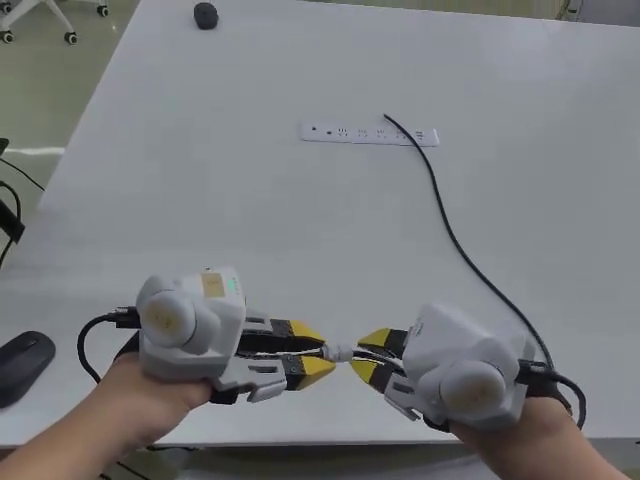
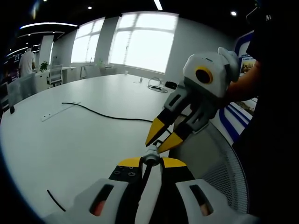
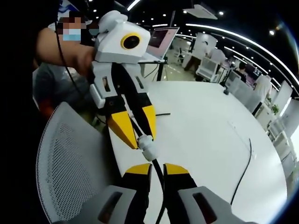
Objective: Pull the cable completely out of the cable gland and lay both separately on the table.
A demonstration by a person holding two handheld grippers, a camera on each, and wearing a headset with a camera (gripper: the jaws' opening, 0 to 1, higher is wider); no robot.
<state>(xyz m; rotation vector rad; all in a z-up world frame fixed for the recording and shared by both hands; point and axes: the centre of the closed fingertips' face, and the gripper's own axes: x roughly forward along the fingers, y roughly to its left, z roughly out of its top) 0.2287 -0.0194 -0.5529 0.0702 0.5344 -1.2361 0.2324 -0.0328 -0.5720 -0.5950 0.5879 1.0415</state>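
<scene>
The left fingers are closed on the cable gland, a small pale fitting that sits right at their yellow tips. The right fingers are clamped on the thin black cable, which runs up between them and into the end of the gland just beyond. In the head view the left gripper and the right gripper point at each other, tips almost meeting, with the gland bridging the short gap. Both are held just above the near edge of the white table, so gland and cable are in the air, joined, not lying on the table. A hand grips the left gripper's body, and another hand grips the right.

Further out on the table lies a white power strip. A black cord leads from it across the surface toward the right hand. A dark mouse rests near the table's left edge, and a small dark object sits at the far end. The right gripper view shows a grey mesh chair beside the table's near edge
</scene>
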